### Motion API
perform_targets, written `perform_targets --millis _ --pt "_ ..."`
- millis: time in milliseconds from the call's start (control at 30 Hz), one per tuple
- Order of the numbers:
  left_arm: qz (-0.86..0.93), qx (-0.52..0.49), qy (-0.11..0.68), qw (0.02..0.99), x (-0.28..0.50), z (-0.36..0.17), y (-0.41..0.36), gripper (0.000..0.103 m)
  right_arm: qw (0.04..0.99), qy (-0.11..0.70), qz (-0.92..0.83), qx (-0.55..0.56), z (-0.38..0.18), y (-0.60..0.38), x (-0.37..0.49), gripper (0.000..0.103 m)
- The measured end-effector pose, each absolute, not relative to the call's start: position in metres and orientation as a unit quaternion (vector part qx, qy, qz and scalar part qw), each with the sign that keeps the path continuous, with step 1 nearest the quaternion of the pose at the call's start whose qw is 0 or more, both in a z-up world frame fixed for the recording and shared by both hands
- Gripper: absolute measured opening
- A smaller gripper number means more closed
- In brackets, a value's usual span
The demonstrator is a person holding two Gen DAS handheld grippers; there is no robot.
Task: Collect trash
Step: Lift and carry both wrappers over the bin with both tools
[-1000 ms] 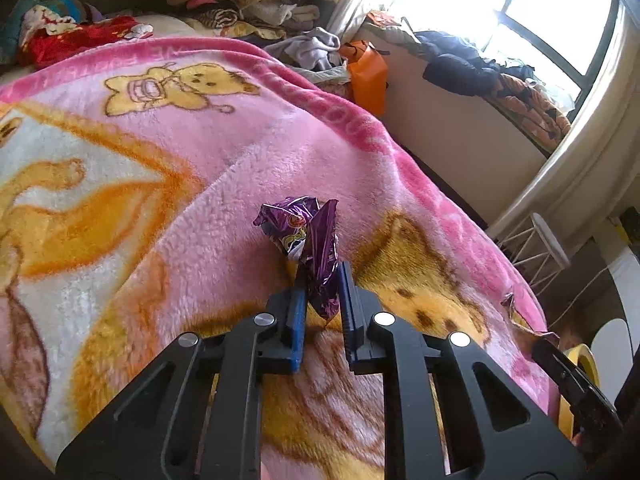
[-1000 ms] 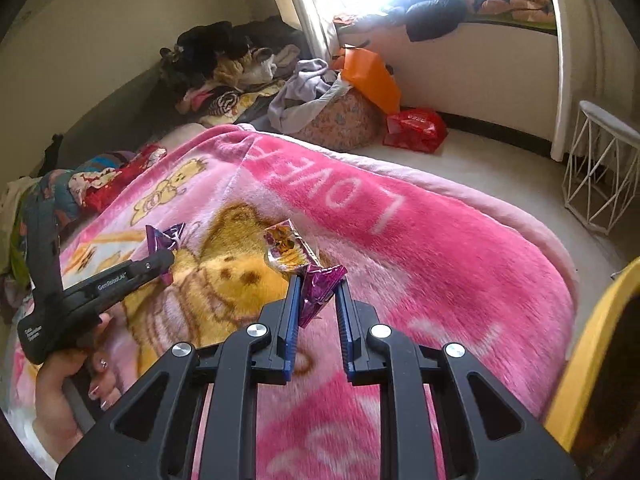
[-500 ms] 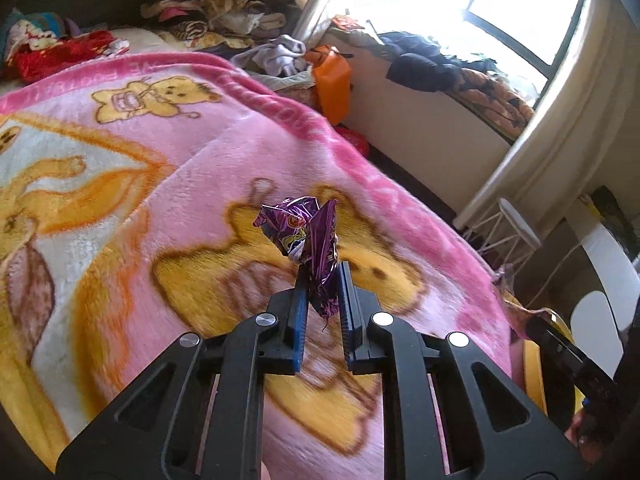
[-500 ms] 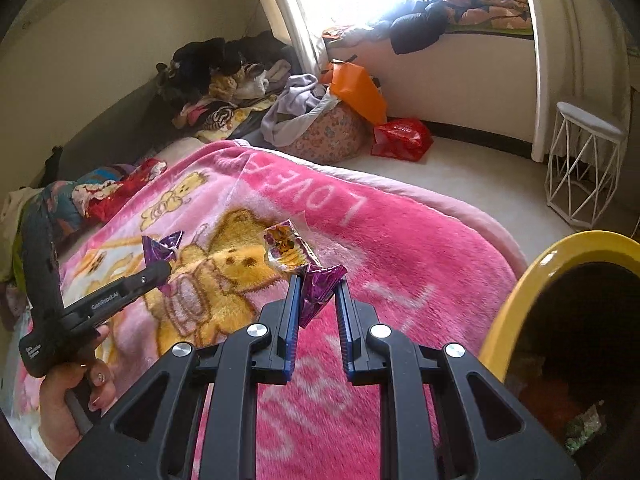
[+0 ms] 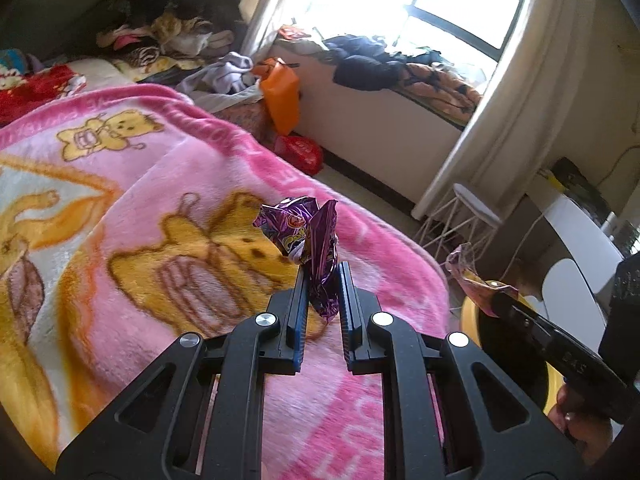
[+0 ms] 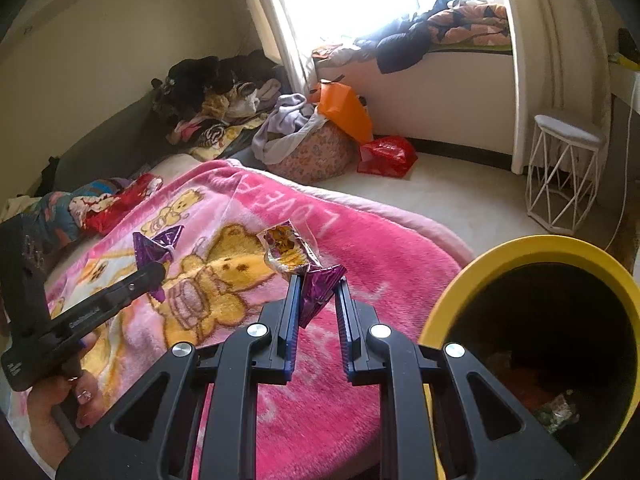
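My left gripper [image 5: 323, 276] is shut on a crumpled purple snack wrapper [image 5: 308, 240], held in the air over the pink blanket [image 5: 160, 208]. My right gripper [image 6: 317, 284] is shut on a purple and clear wrapper [image 6: 298, 258], held above the blanket's edge just left of the yellow-rimmed bin [image 6: 532, 248]. The bin is open, dark inside, with some trash at the bottom [image 6: 556, 412]. In the left wrist view the right gripper's tip and its wrapper [image 5: 476, 276] hang over the bin rim [image 5: 468, 316]. In the right wrist view the left gripper [image 6: 152, 270] shows with its purple wrapper [image 6: 154, 246].
A white wire stool [image 6: 564, 172] stands on the floor by the window wall. A red bag [image 6: 386, 156], an orange bag [image 6: 344, 110] and a heap of clothes [image 6: 216, 96] lie beyond the bed. More clothes cover the window ledge [image 6: 440, 28].
Both grippers have moved right toward the bed's edge with their wrappers still held. The yellow bin has come into the right wrist view and now fills its lower right.
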State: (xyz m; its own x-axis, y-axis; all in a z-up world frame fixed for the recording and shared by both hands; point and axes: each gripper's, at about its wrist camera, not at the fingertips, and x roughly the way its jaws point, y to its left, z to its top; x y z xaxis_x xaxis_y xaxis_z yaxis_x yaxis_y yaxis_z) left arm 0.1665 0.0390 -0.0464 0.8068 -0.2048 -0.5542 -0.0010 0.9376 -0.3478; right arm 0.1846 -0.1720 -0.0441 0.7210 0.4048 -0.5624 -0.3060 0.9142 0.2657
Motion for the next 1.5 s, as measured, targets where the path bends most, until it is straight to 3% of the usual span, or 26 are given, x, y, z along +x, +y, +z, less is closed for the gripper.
perform_targets --millis 1500 --pt "-0.166 -0.092 0.272 0.943 0.128 -0.002 -0.077 0.010 0.947 0.285 0.035 0.142 -0.039 -0.323 0.122 0.017"
